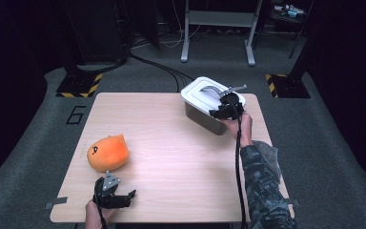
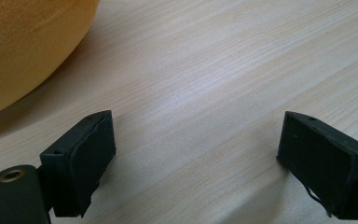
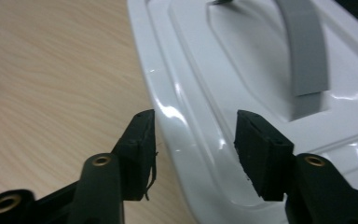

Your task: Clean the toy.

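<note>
**Lid still on, toy still out**

While the white lid (image 1: 205, 93) sits closed on its grey storage box (image 1: 205, 120) at the table's (image 1: 171, 143) far right corner, the right tongs (image 3: 193, 135) straddle the lid's near rim, one jaw outside over the wood and the other above the white plastic. Those jaws stand partly apart and grip nothing; whether a pad brushes the rim is hard to tell from this angle. The grey handle (image 3: 303, 51) arching across the lid lies just beyond them, untouched.

Near the front left of the table, the orange plush toy (image 1: 107, 152) rests on its side. The left tongs (image 1: 116, 196) wait just in front of it, jaws wide apart and empty, with bare wood between them and the toy's curve (image 2: 28, 46) off to one side.

Judging by the layout, the work is at its start: the lid is not yet off and the toy has not been picked up, so presumably opening the box and putting the toy inside both remain.
</note>
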The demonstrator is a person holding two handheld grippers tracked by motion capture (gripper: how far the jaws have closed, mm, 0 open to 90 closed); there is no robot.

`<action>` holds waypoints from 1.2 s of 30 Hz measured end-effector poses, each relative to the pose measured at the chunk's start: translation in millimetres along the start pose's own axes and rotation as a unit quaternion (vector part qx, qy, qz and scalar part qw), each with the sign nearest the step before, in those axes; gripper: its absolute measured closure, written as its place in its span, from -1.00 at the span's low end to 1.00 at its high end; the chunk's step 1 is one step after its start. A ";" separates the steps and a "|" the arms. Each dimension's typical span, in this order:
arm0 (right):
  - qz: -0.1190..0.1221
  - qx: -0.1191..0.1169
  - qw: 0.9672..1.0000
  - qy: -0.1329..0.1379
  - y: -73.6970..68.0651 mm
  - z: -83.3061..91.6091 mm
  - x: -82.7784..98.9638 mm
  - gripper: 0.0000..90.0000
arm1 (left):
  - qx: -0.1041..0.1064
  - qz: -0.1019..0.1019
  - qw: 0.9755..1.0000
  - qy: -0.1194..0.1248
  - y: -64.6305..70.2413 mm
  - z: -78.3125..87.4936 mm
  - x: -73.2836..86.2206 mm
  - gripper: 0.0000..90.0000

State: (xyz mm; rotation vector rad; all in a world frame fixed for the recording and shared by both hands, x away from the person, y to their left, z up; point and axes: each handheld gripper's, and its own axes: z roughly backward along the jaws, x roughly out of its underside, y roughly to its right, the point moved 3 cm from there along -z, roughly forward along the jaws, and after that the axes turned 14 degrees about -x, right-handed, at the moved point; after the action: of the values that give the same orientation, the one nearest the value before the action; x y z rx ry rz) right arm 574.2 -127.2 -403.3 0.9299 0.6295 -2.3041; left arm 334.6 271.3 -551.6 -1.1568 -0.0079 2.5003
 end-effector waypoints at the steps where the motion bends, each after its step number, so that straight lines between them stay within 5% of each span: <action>1: -0.003 0.005 1.000 0.004 2.9 1.9 -0.9 0.01 | -0.001 -0.001 1.000 0.000 -0.2 0.1 -0.1 -0.76; 9: -0.016 0.052 0.998 0.018 27.9 6.8 -6.6 -0.01 | -0.001 0.001 1.000 0.001 0.2 -0.1 -0.1 -0.76; 18: -0.028 0.069 0.997 0.023 45.0 -3.7 -14.4 0.05 | 0.001 0.002 1.000 0.000 0.3 0.1 0.0 -0.76; 25: -0.035 0.086 0.996 0.016 49.5 -12.7 -19.6 0.16 | 0.000 -0.001 1.000 0.000 -0.2 0.2 -0.1 -0.76; 30: -0.026 0.096 0.995 0.009 48.4 -17.6 -22.7 0.43 | 0.001 -0.005 1.000 -0.002 -0.6 0.5 0.0 -0.76; 36: -0.030 0.092 0.995 0.014 45.6 -16.0 -19.9 0.46 | 0.002 0.002 1.000 0.000 0.3 0.1 0.0 -0.76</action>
State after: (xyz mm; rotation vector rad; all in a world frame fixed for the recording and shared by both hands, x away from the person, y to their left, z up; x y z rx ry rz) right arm 623.4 -144.1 -408.5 1.0431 0.4677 -2.4378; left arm 334.4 271.0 -551.5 -1.1558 -0.0016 2.5033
